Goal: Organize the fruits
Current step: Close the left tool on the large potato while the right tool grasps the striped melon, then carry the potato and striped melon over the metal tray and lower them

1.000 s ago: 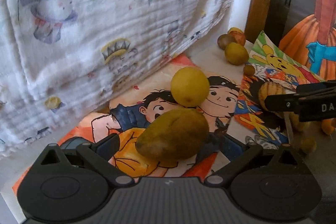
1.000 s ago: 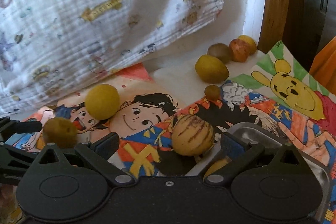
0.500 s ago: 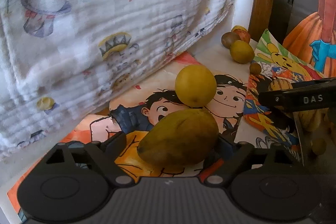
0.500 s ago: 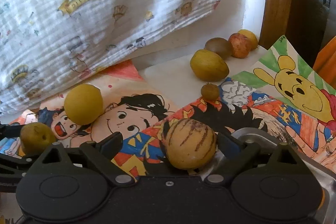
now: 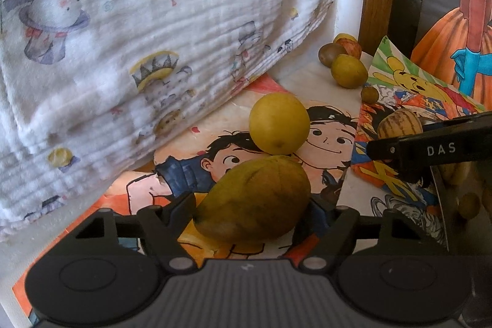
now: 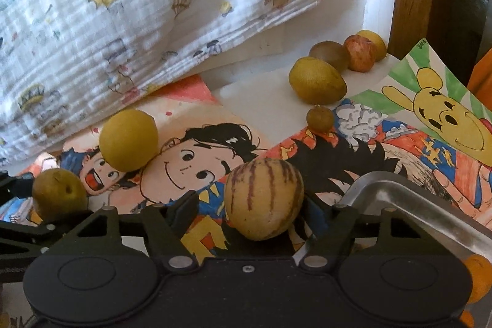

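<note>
Left claw (image 5: 252, 205): your fingers are closed on the mango (image 5: 253, 202), which bulges well past both pads. Risk: the skin looks smooth and the body tapers, so a fast swing could squirt it out fwd.

Right claw (image 6: 263, 205): clamped on the striped melon (image 6: 263, 199). It's round with a small contact patch, so it could roll in the grip if you tilt.

Just right of the right claw sits the steel tray (image 6: 415, 199), rim close to the finger. A low approach may clip it and knock the melon loose.

Ahead-left of the right claw, the yellow round fruit (image 6: 128, 140) sits free on the drawings and looks touching or nearly touching the mango in the left view; a nudge would send it rolling.

Further ahead, a small brown fruit (image 6: 319, 119), then the fruit cluster (image 6: 335, 63) by the wall; no tray edge there to stop rollers.
</note>
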Available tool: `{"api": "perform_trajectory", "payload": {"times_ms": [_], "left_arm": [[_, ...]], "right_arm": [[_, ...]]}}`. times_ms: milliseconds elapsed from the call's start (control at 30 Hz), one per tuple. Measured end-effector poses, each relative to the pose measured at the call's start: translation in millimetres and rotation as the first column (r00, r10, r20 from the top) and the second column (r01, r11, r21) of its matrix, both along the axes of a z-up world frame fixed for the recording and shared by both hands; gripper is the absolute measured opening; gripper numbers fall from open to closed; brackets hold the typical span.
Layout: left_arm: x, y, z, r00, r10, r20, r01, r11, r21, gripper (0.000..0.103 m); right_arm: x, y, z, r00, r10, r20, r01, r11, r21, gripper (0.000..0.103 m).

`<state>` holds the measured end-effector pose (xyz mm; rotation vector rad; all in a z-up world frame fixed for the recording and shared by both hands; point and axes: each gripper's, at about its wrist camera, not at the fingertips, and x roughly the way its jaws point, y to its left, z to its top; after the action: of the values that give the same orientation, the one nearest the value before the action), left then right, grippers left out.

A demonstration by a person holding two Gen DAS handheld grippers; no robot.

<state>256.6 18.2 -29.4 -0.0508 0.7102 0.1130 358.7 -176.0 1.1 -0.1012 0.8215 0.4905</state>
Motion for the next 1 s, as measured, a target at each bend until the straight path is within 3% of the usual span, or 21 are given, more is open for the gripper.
{"api": "perform_trajectory", "payload": {"times_ms": [67, 233, 567, 700, 1000], "left_arm": [[0, 0, 0, 1.000, -0.002, 0.000, 0.002, 1.000, -0.002, 0.076], [1, 0, 0, 1.000, -0.003, 0.000, 0.003, 1.000, -0.003, 0.076], [0, 0, 0, 1.000, -0.002, 0.000, 0.002, 1.000, -0.005, 0.075], [-2, 5, 2, 1.000, 0.014, 0.012, -0.014, 0.999, -0.047, 0.074], [-8, 6, 6, 1.000, 0.016, 0.014, -0.015, 0.996, -0.084, 0.073]], "right_arm": [[0, 0, 1, 1.000, 0.002, 0.002, -0.002, 1.000, 0.012, 0.073], [-2, 4, -4, 1.000, 0.017, -0.020, -0.017, 1.000, 0.019, 0.054], [-7, 14, -3, 0.999, 0.046, -0.013, -0.046, 0.999, 0.012, 0.053], [-9, 14, -3, 0.999, 0.043, -0.006, -0.043, 0.999, 0.010, 0.052], [-25, 8, 3, 0.998, 0.056, -0.028, -0.054, 0.996, 0.076, 0.051]]}}
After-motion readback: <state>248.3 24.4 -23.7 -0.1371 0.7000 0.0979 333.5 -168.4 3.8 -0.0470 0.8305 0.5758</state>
